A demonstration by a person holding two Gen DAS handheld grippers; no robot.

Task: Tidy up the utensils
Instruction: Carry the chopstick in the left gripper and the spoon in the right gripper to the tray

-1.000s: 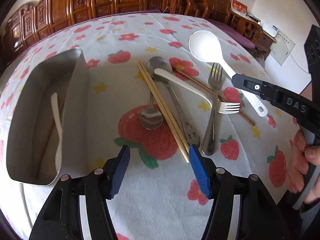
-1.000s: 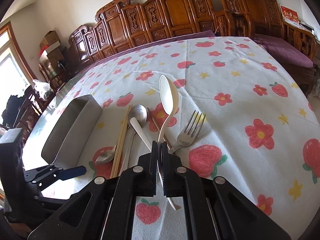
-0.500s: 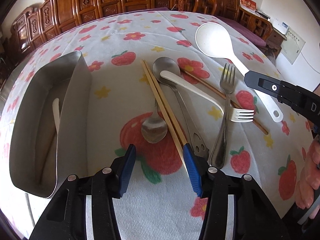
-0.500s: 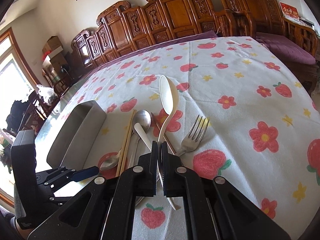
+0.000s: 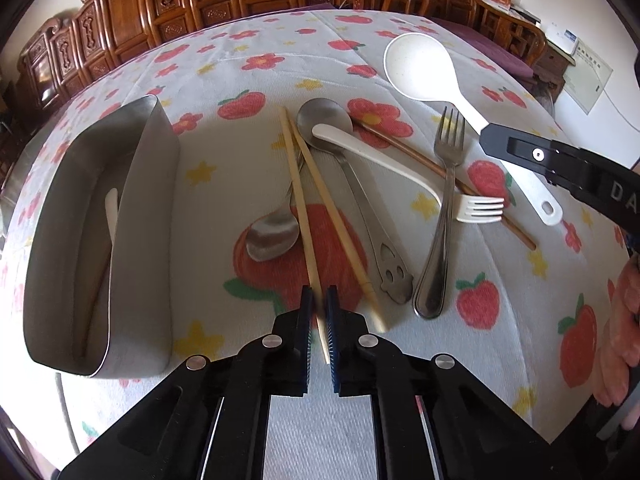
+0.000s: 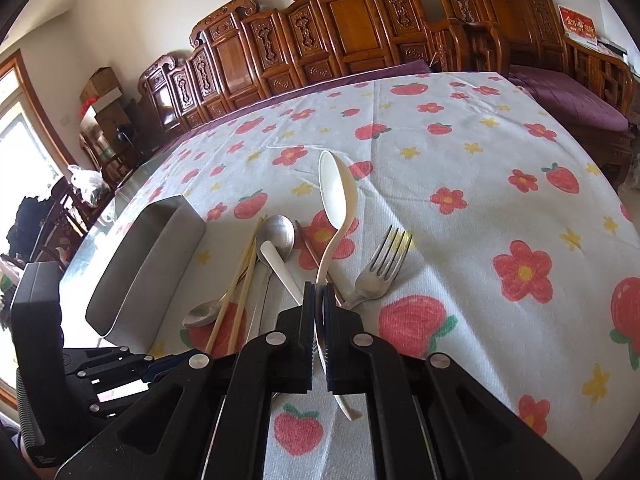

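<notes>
My left gripper (image 5: pixel 319 300) is shut on the near end of one light wooden chopstick (image 5: pixel 298 196); its twin (image 5: pixel 332 216) lies beside it. My right gripper (image 6: pixel 319 294) is shut on the handle of a big white serving spoon (image 6: pixel 336 196), also seen in the left wrist view (image 5: pixel 420 66). A metal spoon (image 5: pixel 272 234), a slotted metal spoon (image 5: pixel 352 184), a white plastic fork (image 5: pixel 384 160), a metal fork (image 5: pixel 444 200) and a brown chopstick (image 5: pixel 404 148) lie in a pile on the cloth. A steel tray (image 5: pixel 148 208) stands left, holding a white utensil (image 5: pixel 111 208).
The table has a white cloth with strawberries and flowers (image 6: pixel 500 184). Carved wooden chairs (image 6: pixel 340 28) line its far edge. The steel tray (image 6: pixel 160 256) sits near the left table edge. A hand (image 5: pixel 624 320) holds the right gripper at the right.
My left gripper moved forward and shut on the near end of a light chopstick; it was open before. The right gripper stays shut on the white serving spoon.
</notes>
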